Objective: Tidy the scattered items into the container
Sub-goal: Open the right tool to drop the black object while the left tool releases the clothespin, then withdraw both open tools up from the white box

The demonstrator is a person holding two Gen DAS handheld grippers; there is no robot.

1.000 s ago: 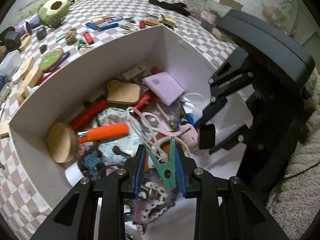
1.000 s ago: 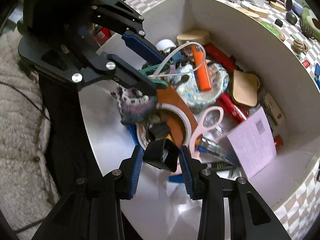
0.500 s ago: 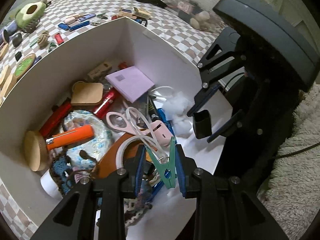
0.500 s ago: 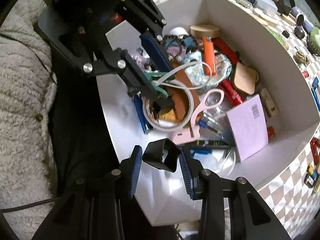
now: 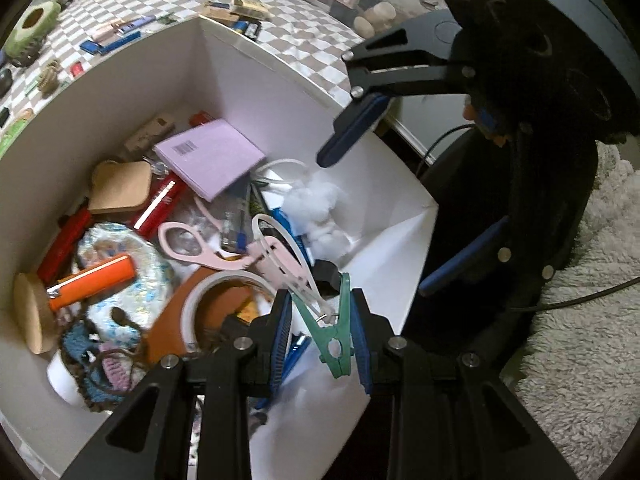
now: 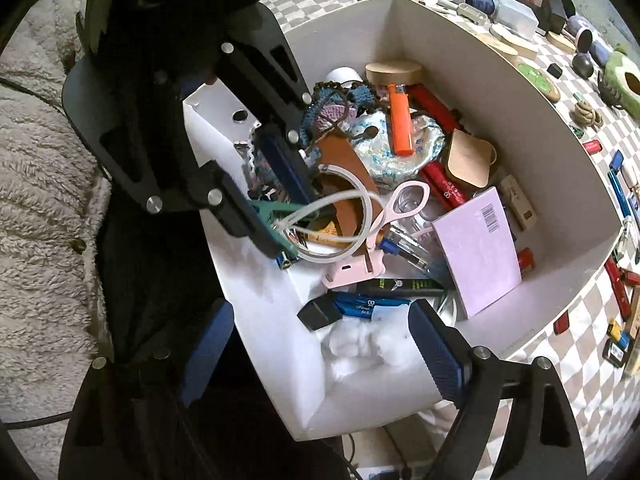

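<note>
The white box [image 5: 280, 80] holds many items: an orange lighter [image 5: 92, 280], pink scissors [image 5: 192, 244], a purple notepad [image 5: 212, 160], cotton wool [image 5: 324, 208]. My left gripper [image 5: 320, 332] is shut on a green clothespin [image 5: 332, 332] with a white cable tie caught in it, over the box's near corner; it also shows in the right wrist view [image 6: 272, 220]. My right gripper [image 6: 320, 348] is open and empty above the box's edge. A small black block [image 6: 316, 314] lies in the box by the cotton wool [image 6: 360, 344].
Several small items lie on the checkered cloth [image 6: 580, 344] beyond the box: USB sticks, lighters, an avocado-shaped toy [image 5: 32, 28], a rope knot [image 6: 586, 114]. A fluffy cream rug [image 5: 580, 280] lies beside the box.
My right gripper opened and let go of the black block, which now lies in the box. My left gripper moved toward the box's near corner, still holding the clothespin.
</note>
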